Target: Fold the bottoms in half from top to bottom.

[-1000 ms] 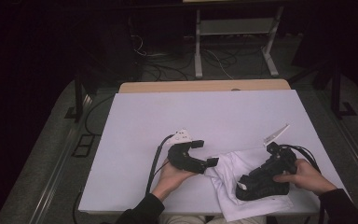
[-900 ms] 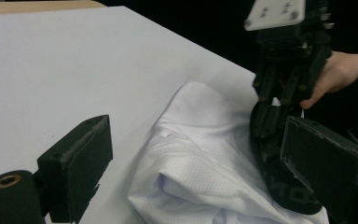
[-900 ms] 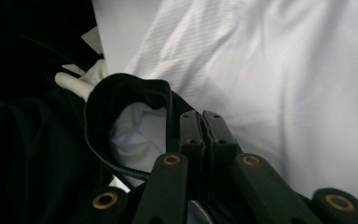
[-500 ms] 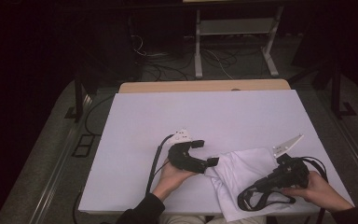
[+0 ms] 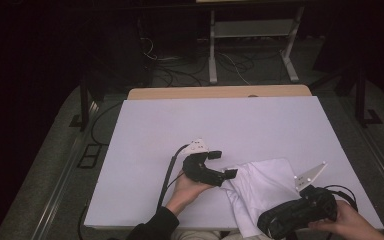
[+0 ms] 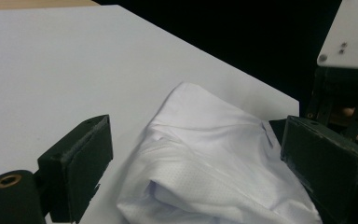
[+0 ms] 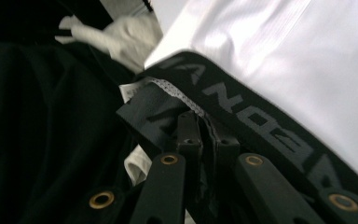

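Note:
A white garment with a black lettered waistband lies crumpled at the near right of the white table. My right gripper sits at the table's near right edge. Its jaws are shut on the waistband, and the white cloth stretches away beyond them. My left gripper rests on the table at the garment's left corner. Its jaws stand wide open, and the garment lies between and beyond them with the pads off it. The right gripper's grey plate shows past the cloth.
A wooden strip runs along the table's far edge. Behind it on the dark floor are a metal stand and cables. The person's dark clothing hangs just past the near edge.
The right gripper has moved right and toward the near edge, pulling the garment's waistband with it, so the cloth lies more spread out. The left gripper has stayed put.

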Available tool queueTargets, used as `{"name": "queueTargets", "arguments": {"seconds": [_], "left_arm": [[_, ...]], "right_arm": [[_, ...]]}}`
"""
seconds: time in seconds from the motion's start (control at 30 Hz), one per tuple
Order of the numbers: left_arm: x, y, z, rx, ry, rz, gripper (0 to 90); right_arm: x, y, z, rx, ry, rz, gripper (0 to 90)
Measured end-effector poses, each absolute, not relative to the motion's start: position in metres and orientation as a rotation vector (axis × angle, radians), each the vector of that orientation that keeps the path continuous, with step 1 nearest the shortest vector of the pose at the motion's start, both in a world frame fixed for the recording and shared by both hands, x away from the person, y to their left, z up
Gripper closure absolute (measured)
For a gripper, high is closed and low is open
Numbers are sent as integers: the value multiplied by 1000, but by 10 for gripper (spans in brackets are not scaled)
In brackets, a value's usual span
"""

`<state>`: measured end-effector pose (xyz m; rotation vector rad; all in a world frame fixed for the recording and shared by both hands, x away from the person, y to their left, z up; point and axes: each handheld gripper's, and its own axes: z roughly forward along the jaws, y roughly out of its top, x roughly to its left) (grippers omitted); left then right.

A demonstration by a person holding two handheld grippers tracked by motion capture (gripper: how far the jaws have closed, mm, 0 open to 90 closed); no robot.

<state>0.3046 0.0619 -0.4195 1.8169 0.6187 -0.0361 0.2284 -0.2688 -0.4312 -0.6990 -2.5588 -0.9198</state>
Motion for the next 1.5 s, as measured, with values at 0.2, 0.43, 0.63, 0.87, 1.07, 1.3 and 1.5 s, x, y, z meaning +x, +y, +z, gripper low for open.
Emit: {"name": "queueTargets", "arguments": {"seconds": [0.2,0.43,0.63,0.87,1.07,1.3,1.5], "left_arm": [[304,58,-424,1826,626,-46,79],[305,56,-426,1822,630,-54,78],[307,56,-427,1829,635,-54,73],[308,57,-427,1826,641,-50,70],[310,58,-427,1824,650,-51,67],[312,56,-429,1826,663,-56,62],[314,56,-429,1829,670,-58,51]], "right_arm": [[221,-267,-440,-698,-2581,-878,838],[216,-266,-442,-707,-2599,-866,832],[214,-268,-432,-691,-2588,-905,800],[213,-273,-406,-666,-2570,-1035,783],[220,-279,-387,-679,-2586,-1112,762],[238,-284,-375,-736,-2589,-1182,705],[254,-285,-376,-796,-2609,-1226,612]]}}
